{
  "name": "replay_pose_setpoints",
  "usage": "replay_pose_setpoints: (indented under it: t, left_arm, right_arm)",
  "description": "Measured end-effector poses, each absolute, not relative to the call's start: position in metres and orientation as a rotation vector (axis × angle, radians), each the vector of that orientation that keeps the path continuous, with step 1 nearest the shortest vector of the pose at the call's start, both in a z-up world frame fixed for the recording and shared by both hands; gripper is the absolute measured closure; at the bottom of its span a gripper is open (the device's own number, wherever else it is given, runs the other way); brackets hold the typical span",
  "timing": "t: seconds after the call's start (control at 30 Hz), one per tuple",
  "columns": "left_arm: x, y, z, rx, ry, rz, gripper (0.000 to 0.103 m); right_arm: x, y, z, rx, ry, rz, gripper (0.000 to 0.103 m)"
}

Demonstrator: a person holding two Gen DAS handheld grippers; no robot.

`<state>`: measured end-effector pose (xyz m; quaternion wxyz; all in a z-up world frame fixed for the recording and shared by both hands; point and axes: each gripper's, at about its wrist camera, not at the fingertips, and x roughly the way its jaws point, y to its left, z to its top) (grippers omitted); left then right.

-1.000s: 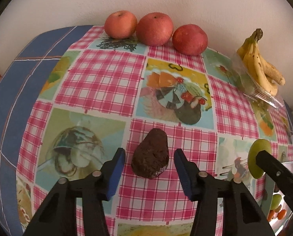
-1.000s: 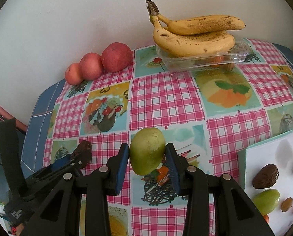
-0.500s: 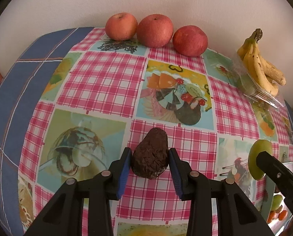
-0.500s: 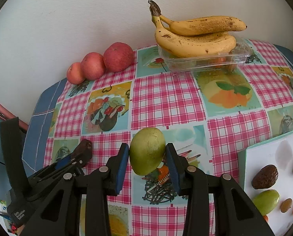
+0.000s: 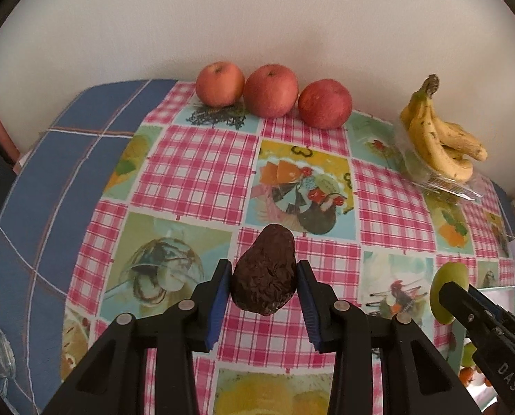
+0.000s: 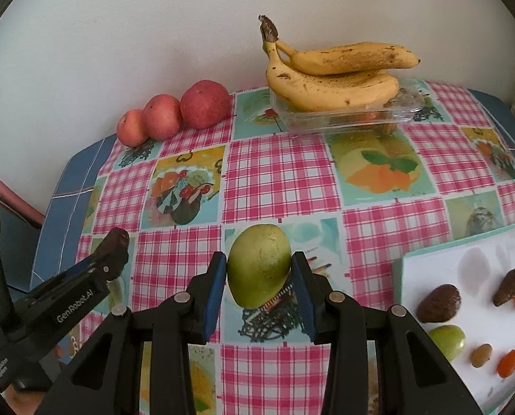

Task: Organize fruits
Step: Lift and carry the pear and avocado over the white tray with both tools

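While your left gripper [image 5: 262, 288] pinches the dark avocado [image 5: 264, 275] between both blue pads, the fruit sits over the checked tablecloth [image 5: 195, 173], in front of the three red apples [image 5: 273, 90] lined along the wall. Right of those apples, the bananas [image 6: 330, 76] lie across a clear plastic tray [image 6: 344, 117]. Your right gripper [image 6: 259, 276] is clamped on the green avocado [image 6: 259, 264], nearer you than the apples. Farthest right of the apples, a white board [image 6: 479, 276] carries more dark, green and orange fruit pieces.
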<state>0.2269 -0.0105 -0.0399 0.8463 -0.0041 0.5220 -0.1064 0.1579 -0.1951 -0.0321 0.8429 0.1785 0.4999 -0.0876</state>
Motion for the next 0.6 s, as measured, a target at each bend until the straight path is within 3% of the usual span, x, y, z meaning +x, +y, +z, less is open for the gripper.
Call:
replay_pose_setpoints:
  t: [0.6]
  left_arm:
    - [0.179,-0.047,-0.003,0.037,1.065,-0.256,0.062]
  right_arm:
    - [0.105,-0.218,0.008,0.304,1.030,-0.247,0.063]
